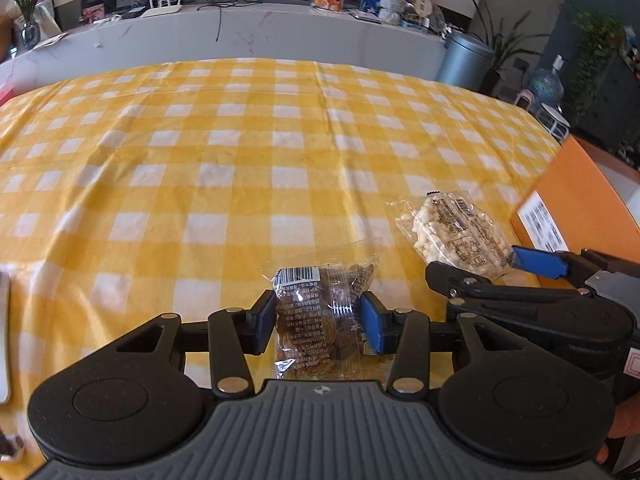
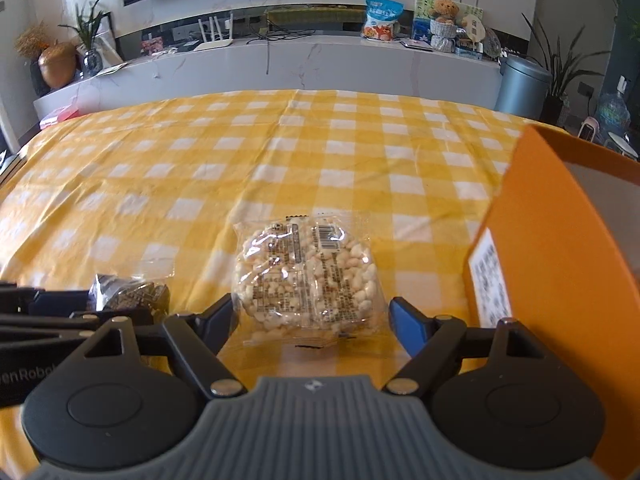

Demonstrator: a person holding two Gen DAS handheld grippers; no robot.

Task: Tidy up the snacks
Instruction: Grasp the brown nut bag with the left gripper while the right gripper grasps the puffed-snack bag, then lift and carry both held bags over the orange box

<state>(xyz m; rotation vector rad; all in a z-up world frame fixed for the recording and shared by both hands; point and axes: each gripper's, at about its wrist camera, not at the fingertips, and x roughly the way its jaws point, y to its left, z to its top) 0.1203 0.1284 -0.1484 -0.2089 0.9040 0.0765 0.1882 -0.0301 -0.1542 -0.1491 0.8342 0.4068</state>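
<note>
The left gripper (image 1: 318,320) was clamped on a clear pack of brown snacks (image 1: 320,312), its blue pads (image 1: 374,326) pressing both sides of the wrapper. The right gripper (image 2: 310,320) stood wide around the puffed-rice cake (image 2: 306,276), which lay flat on the checked cloth (image 2: 200,168); a gap showed beside each pad, so nothing was held there. The orange box (image 2: 560,240) stood just right of the cake, presumably where the snacks belonged. To do this step well, the right gripper should probably centre on the cake's broad middle and close only until the film stops slipping, since puffed grains would likely crush under a hard squeeze. The lift ought to clear the box's near wall before moving over it. The left pack, gripped by soft film, might swing or slide, so slow carrying seemed wise, and the two grippers were close enough that they should take turns at the box. Much stayed hidden: the box's interior could not be seen from either camera, so how full it was could not be told. The brown pack's lower end was cut off behind the gripper body, the print on both wrappers was unreadable, and a pale object at the left edge was too cropped to name.
</note>
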